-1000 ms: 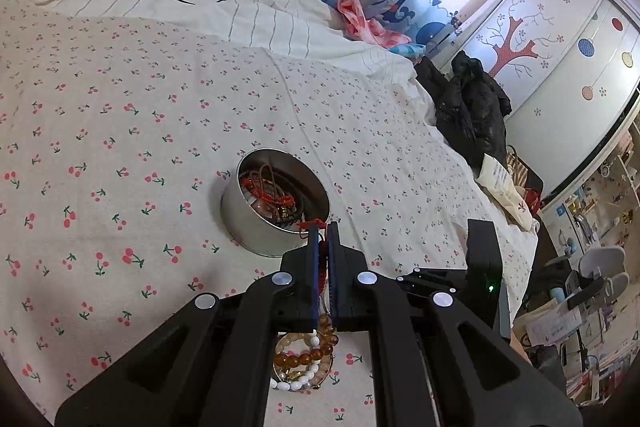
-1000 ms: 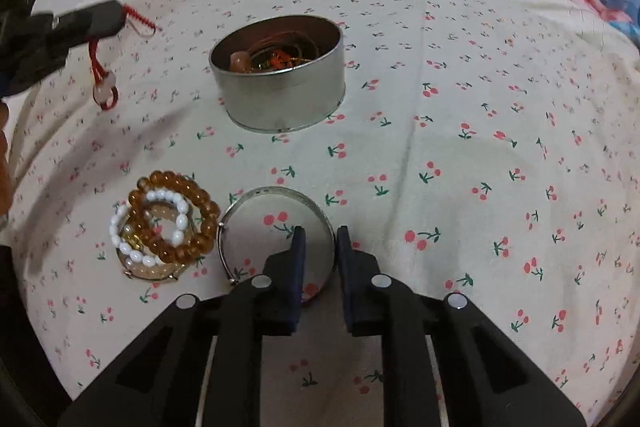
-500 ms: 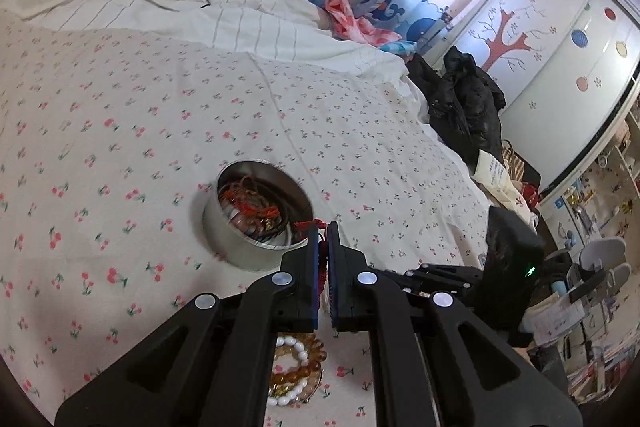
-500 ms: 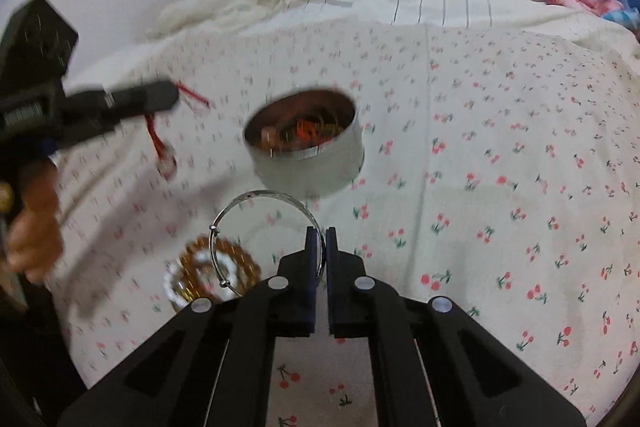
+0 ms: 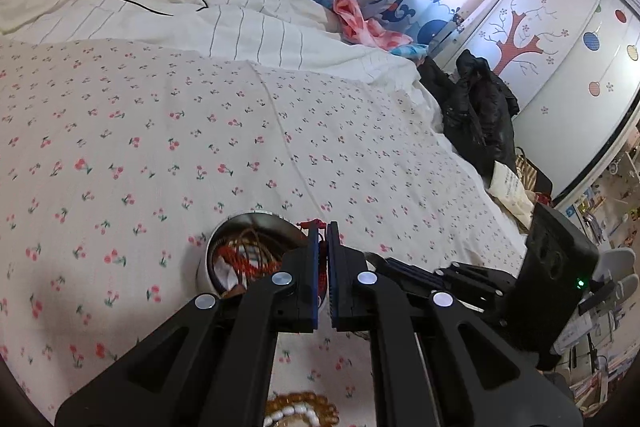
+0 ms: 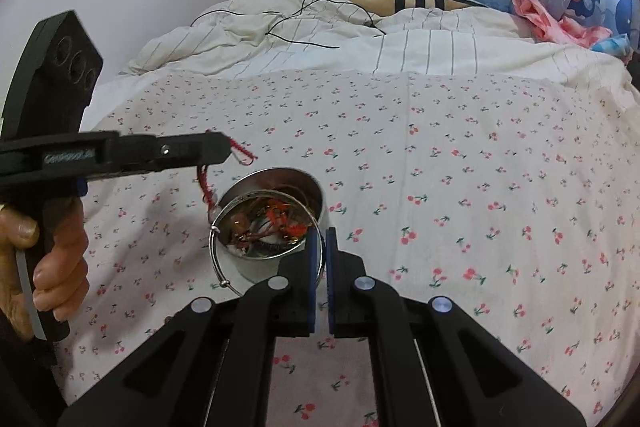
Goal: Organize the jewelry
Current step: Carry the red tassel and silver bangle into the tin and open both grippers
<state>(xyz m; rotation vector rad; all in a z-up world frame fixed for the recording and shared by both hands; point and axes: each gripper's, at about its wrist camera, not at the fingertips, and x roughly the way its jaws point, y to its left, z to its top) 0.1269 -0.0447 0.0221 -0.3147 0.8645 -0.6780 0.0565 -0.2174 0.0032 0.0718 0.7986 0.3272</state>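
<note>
I held a piece of jewelry in each gripper above the round tin on the cherry-print bedspread.

My left gripper point(image 5: 323, 239) was clamped on a red cord bracelet point(image 6: 206, 183), whose loop hung down beside the tin point(image 6: 276, 223) with a pale bead at its lower end. My right gripper point(image 6: 321, 247) was pinched on a thin silver bangle point(image 6: 218, 247), held up so that the ring framed the tin's open mouth, where red and brown strings already lay. A second earlier the bangle had lain flat on the bedspread point(image 6: 440, 167) between my open right fingers; half a second earlier I had closed on it and lifted it. Meanwhile my left gripper had carried the cord closer to the tin's rim. The amber and white bead bracelets point(image 5: 300, 411) stayed on the cloth, under my left gripper.
</note>
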